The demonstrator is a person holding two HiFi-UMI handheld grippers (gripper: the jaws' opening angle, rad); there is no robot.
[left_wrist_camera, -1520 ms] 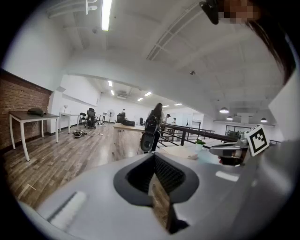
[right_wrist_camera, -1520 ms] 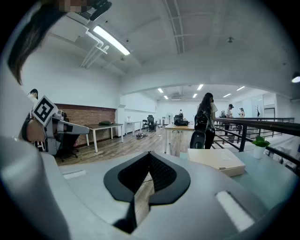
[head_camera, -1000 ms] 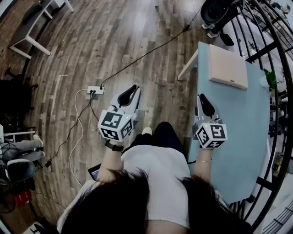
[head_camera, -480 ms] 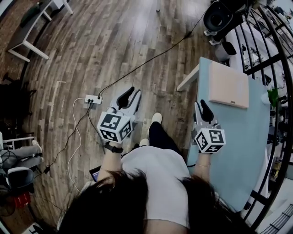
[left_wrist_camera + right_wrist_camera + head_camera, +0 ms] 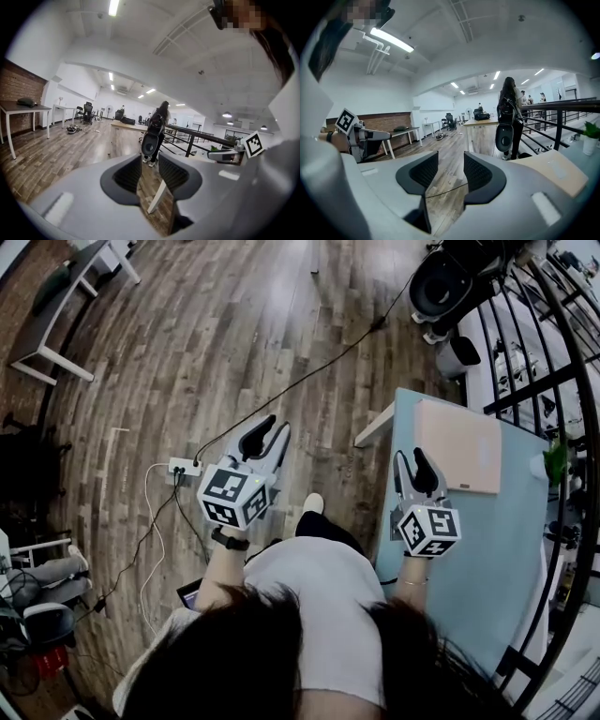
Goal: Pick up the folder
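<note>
Folder (image 5: 459,446) lies flat on table (image 5: 487,559), ahead of right gripper (image 5: 412,461); left gripper (image 5: 269,433) is over floor (image 5: 234,334). Fingers (image 5: 482,174) of both have just been opening, empty. Risk: fingers may push the flat folder instead of gripping it.

Light-blue table (image 5: 487,549): tan folder (image 5: 459,444) flat at far end. Wood floor (image 5: 187,352): power strip (image 5: 180,468).

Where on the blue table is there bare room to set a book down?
The near half of the table is bare, bordered by the folder at the far end, the right gripper at the left edge and the railing on the right. The far end is crowded: the folder fills most of it, beside a plant.
</note>
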